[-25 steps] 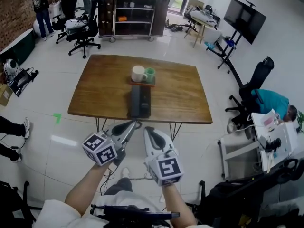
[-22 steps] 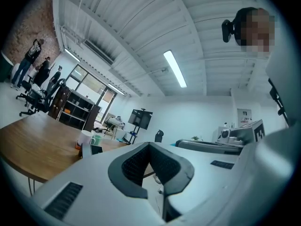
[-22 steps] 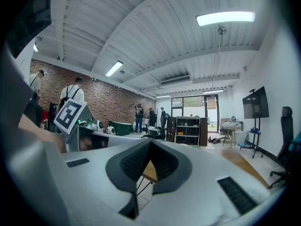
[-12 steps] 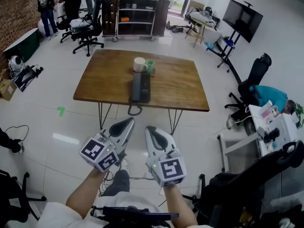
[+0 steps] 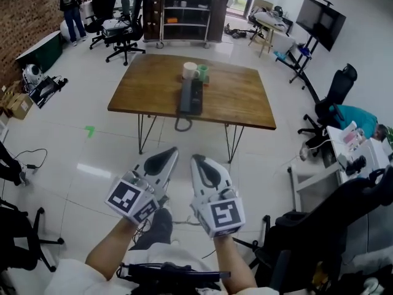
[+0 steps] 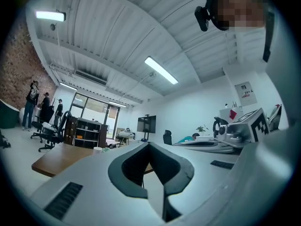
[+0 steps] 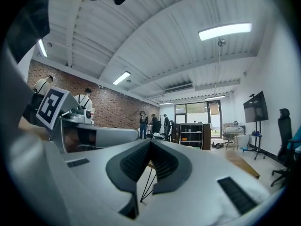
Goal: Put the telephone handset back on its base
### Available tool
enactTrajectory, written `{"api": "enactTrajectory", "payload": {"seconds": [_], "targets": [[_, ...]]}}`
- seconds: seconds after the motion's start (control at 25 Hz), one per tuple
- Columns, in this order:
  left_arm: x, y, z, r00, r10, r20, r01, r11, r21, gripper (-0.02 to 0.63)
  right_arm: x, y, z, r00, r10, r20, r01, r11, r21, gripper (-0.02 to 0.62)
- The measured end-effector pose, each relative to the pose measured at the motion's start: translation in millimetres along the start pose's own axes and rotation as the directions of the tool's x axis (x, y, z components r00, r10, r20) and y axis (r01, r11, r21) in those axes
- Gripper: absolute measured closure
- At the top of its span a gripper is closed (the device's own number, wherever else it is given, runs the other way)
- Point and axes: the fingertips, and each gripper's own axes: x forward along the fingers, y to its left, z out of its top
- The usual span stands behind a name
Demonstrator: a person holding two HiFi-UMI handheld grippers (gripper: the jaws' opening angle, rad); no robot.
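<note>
The dark telephone [image 5: 191,96] lies on the wooden table [image 5: 239,100] near its front edge. Its cord [image 5: 182,125] loops down over that edge. At this distance I cannot tell whether the handset rests on the base. My left gripper [image 5: 171,154] and right gripper [image 5: 198,160] hang side by side over the floor, well short of the table. Both are shut with nothing in them. In the left gripper view the left gripper [image 6: 149,145] points past the table [image 6: 56,158]; in the right gripper view the right gripper [image 7: 150,142] also holds nothing.
A white cup [image 5: 190,70] and a green cup [image 5: 202,72] stand behind the telephone. Office chairs [image 5: 123,32] and a shelf cart [image 5: 184,14] are beyond the table. A TV stand [image 5: 320,22], a seated person [image 5: 356,120] and a white desk [image 5: 344,165] are at the right.
The table and telephone have drawn farther away and higher in the head view. Both grippers stay shut side by side, with more floor now between them and the table.
</note>
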Motion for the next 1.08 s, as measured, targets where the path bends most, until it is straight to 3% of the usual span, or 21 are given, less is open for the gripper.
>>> {"api": "enactTrajectory", "payload": {"seconds": [0.64,1.08], "targets": [[-29.0,-63.9,17.0,1.0,0.013,0.012,-0.014,0.995,0.1,0.606,-52.3,17.8,9.4,0.999,-0.015,0.037,0.015,1.0,-0.003,0.592],[-46.8,-69.4,11.9,0.999,0.033,0.006,-0.034,0.989,0.143,0.606,-63.9,32.0,4.0,0.999,-0.019,0.029,0.019,1.0,-0.008,0.592]]}}
